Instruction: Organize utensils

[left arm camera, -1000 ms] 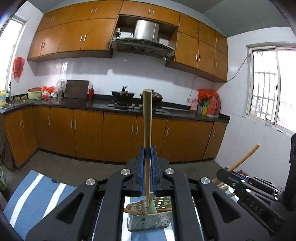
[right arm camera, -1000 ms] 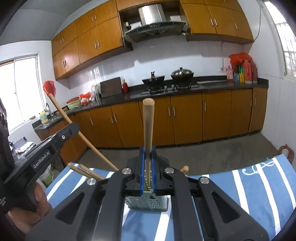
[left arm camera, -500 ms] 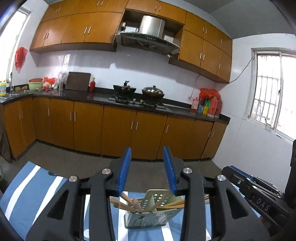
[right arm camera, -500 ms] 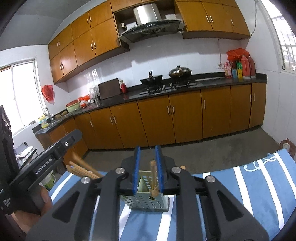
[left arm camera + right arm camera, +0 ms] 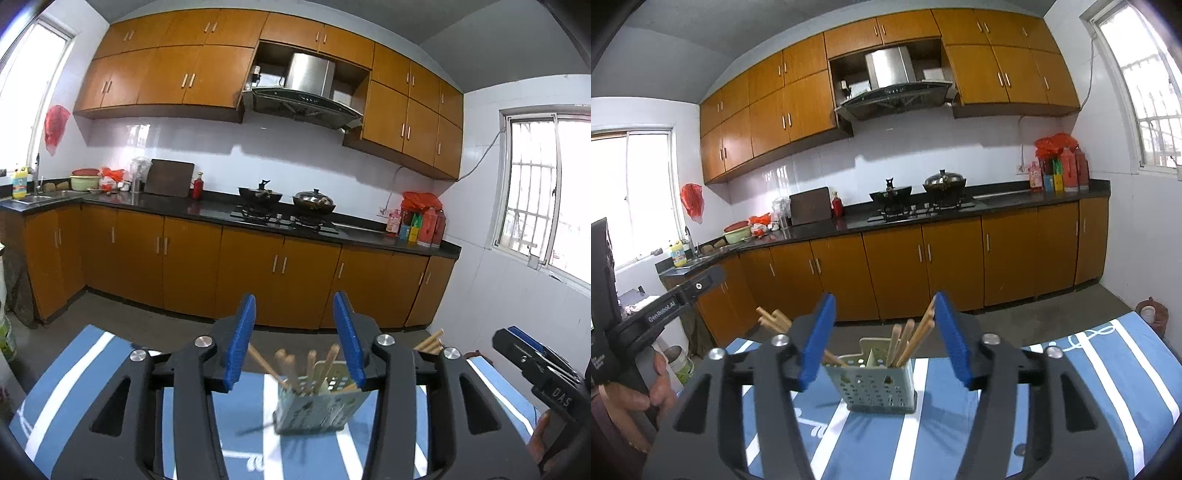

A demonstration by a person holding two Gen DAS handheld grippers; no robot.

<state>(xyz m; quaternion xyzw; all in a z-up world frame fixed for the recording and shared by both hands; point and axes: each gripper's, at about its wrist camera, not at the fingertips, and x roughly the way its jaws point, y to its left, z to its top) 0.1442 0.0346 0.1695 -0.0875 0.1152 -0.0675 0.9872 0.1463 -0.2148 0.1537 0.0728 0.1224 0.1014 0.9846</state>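
Note:
A pale green perforated utensil holder stands on a blue-and-white striped cloth; several wooden-handled utensils lean in it. In the left wrist view the same holder is blurred, with wooden handles sticking up. My left gripper has its jaws opening, nothing between the blue pads, and sits back from the holder. My right gripper is likewise opening and empty, the holder seen through the gap beyond it. Each gripper shows at the edge of the other's view: the right one, the left one held by a hand.
Behind the table runs a dark counter over orange cabinets, with a stove, two pots and bottles. A sink corner lies at the left. A bucket stands on the floor by the table's left edge.
Both grippers let go of the wooden utensils they held upright; those now stand in the holder. Both jaws opened wide and both grippers pulled back from the holder.

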